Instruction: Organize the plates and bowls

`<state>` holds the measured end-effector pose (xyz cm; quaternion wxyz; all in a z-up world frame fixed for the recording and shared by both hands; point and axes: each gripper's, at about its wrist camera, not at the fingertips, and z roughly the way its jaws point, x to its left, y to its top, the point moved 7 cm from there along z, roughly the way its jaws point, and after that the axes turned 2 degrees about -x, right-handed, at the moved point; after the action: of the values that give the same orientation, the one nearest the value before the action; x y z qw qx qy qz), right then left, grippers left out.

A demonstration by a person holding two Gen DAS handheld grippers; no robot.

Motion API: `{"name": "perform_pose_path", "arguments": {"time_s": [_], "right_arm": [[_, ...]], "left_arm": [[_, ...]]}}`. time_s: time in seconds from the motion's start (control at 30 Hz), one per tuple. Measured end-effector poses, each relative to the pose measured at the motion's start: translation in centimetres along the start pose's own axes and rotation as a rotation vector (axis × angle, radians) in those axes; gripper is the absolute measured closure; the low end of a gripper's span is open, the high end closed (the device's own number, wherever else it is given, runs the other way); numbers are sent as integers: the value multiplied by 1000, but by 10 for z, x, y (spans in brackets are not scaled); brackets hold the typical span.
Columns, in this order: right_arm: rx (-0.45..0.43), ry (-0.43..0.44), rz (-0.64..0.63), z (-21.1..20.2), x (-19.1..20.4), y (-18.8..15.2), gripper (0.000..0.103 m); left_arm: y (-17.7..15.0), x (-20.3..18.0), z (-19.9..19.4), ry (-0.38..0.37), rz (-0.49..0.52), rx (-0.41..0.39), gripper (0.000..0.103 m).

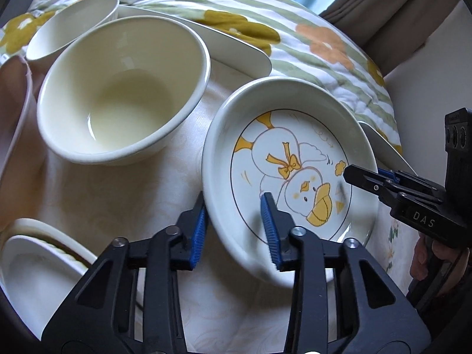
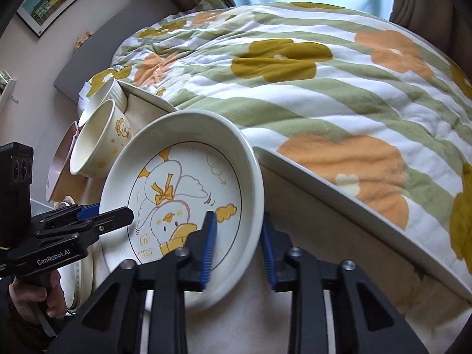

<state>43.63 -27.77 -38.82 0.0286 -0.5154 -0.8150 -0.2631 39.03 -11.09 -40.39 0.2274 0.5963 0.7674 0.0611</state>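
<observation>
A white deep plate with a duck drawing (image 1: 295, 162) (image 2: 188, 200) is held tilted above the table. My left gripper (image 1: 236, 227) straddles its near-left rim, one blue pad inside and one outside. My right gripper (image 2: 239, 244) straddles the opposite rim the same way; it shows at the right of the left wrist view (image 1: 371, 180). Both look closed on the rim. A cream bowl (image 1: 124, 94) (image 2: 97, 141) stands to the left, with a smaller ribbed bowl (image 1: 70, 23) (image 2: 103, 94) behind it.
A pink dish (image 1: 14, 112) (image 2: 62, 165) sits at the far left and stacked white dishes (image 1: 38, 268) at the near left. The cream table (image 1: 124, 194) has a raised white rim (image 2: 354, 188). A flowered quilt (image 2: 295, 88) lies behind it.
</observation>
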Motion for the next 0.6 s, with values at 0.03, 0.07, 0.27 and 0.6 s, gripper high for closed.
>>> {"name": "perform_pose_path", "arguments": {"time_s": [0.03, 0.07, 0.27, 0.6], "right_arm": [[0, -3, -7, 1, 0, 1, 81], [-1, 0, -12, 2, 0, 1, 81], [13, 64, -21, 0, -4, 0, 81], [-56, 47, -8, -26, 5, -2, 81]], "left_arm": [[0, 1, 1, 7, -3, -2, 77], [0, 2, 1, 9, -7, -2, 77], [4, 1, -1, 38, -2, -9, 77], [11, -10, -26, 35, 67, -55, 77]]}}
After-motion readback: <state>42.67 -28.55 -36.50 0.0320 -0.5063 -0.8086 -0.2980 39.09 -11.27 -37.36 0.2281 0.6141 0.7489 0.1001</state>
